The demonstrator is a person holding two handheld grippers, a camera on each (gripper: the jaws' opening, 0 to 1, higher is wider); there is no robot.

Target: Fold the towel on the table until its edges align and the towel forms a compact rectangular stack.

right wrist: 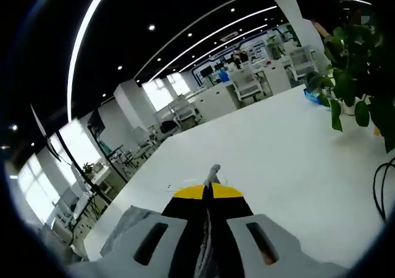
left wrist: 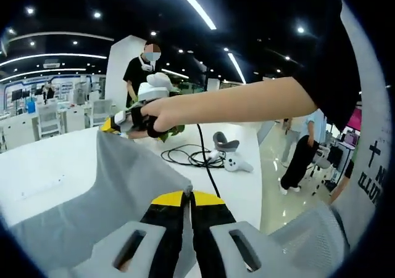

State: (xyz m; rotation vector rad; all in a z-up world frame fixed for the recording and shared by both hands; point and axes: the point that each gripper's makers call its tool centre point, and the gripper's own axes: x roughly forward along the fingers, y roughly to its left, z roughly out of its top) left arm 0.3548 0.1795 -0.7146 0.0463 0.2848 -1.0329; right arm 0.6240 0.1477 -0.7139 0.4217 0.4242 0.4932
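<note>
The grey towel [left wrist: 105,192] hangs stretched above the white table [left wrist: 49,167], lifted at two corners. My left gripper [left wrist: 187,196] is shut on its near corner, yellow-tipped jaws pressed together on the cloth. Across the towel, my right gripper [left wrist: 133,119] in the person's hand pinches the far corner. In the right gripper view, my right gripper [right wrist: 208,193] is shut with a grey tip of towel [right wrist: 213,172] poking out between its jaws, and more towel [right wrist: 126,232] hangs at the lower left above the table [right wrist: 278,155].
Black cables [left wrist: 191,156] and a grey-and-white device [left wrist: 227,150] lie on the table's right part. A green plant [right wrist: 361,68] stands at the table's edge. A person in black [left wrist: 139,68] stands behind the table. Office desks and chairs fill the background.
</note>
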